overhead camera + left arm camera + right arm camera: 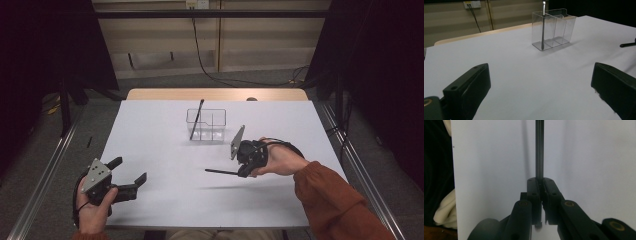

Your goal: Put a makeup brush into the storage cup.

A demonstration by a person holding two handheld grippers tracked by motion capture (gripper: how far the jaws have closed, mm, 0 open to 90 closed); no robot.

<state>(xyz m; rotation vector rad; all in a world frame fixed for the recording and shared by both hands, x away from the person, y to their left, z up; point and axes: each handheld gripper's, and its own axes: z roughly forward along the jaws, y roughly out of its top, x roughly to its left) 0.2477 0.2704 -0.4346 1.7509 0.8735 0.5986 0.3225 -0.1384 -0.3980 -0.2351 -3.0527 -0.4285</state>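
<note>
Left gripper (131, 174) near-left on white table (165, 200), jaws wide apart, holding nothing | right gripper (243, 171) right of centre, above table, jaws clamped on dark rod (221, 172) pointing left, level | clear organizer (206, 125) far centre, second rod (196, 119) leaning in its left compartment

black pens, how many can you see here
2. One thin black pen stands tilted in the left compartment of the clear plastic organiser. The other black pen is clamped level in the right gripper, above the white table.
</note>
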